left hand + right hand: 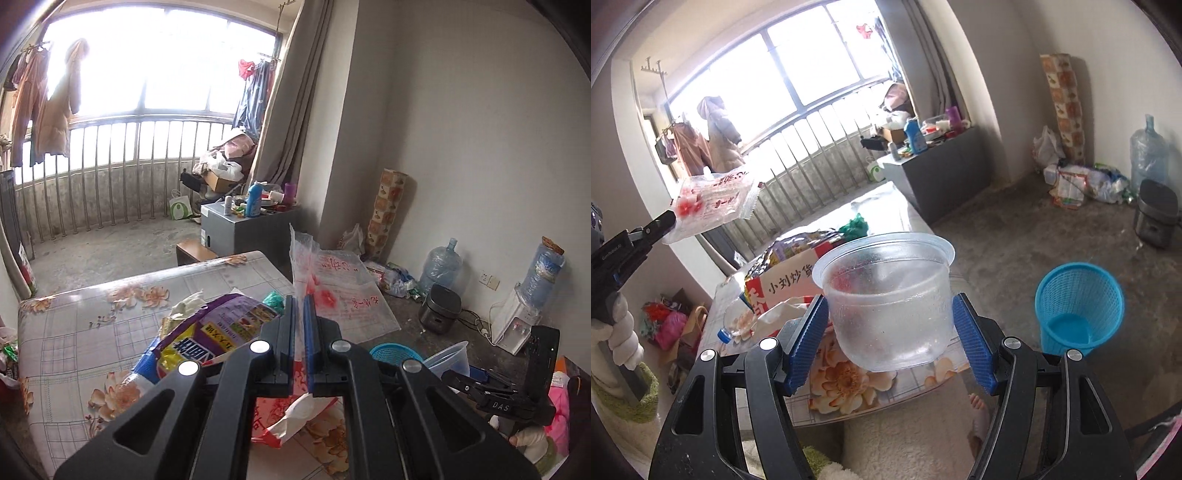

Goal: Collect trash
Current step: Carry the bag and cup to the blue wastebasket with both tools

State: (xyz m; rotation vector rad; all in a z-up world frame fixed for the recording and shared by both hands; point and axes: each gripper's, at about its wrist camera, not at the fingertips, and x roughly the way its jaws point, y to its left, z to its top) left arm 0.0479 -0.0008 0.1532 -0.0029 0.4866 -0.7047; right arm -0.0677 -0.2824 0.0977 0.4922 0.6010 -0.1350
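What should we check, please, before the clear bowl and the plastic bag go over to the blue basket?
1. Right gripper holding the clear bowl: ok, blue pads sit against both sides.
2. Left gripper shut on the plastic bag: ok, the bag is lifted clear of the table.
3. Blue basket upright with its mouth open: ok.
4. Basket has room: ok, nothing shows inside.
5. Bowl empty: cannot tell, its wall is cloudy.
6. Trash left on the table: not ok, a purple packet remains.
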